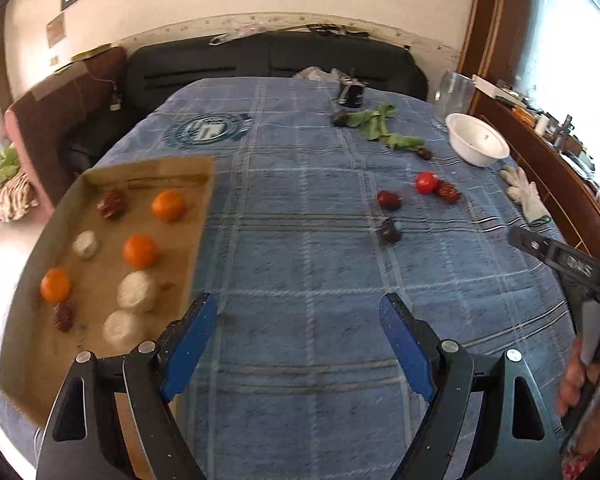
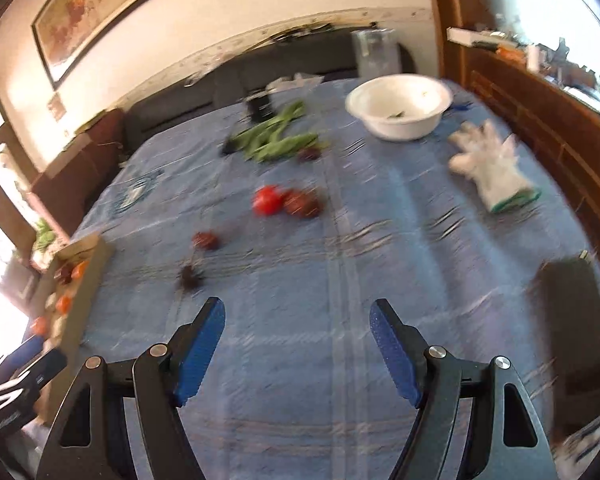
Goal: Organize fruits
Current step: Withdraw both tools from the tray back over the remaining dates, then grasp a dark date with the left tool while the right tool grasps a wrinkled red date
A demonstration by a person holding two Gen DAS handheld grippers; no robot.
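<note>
Your left gripper (image 1: 298, 312): jaws apart, holding nothing. Cardboard tray (image 1: 40, 360) just to its left holds 3 oranges (image 1: 140, 251), pale rounds and dark fruits, apparently the sorted lot.

Your right gripper (image 2: 298, 318): jaws apart, holding nothing. Ahead of it lie a red tomato (image 2: 267, 200) and dark fruits, loose on the blue cloth (image 2: 340, 280), likely awaiting collection.

I saw upside-down letters, maybe "DIS", on my right gripper (image 1: 572, 264) at 3 o'clock. The round badge (image 1: 208, 130) on the blue cloth (image 1: 300, 240) was too blurry.
</note>
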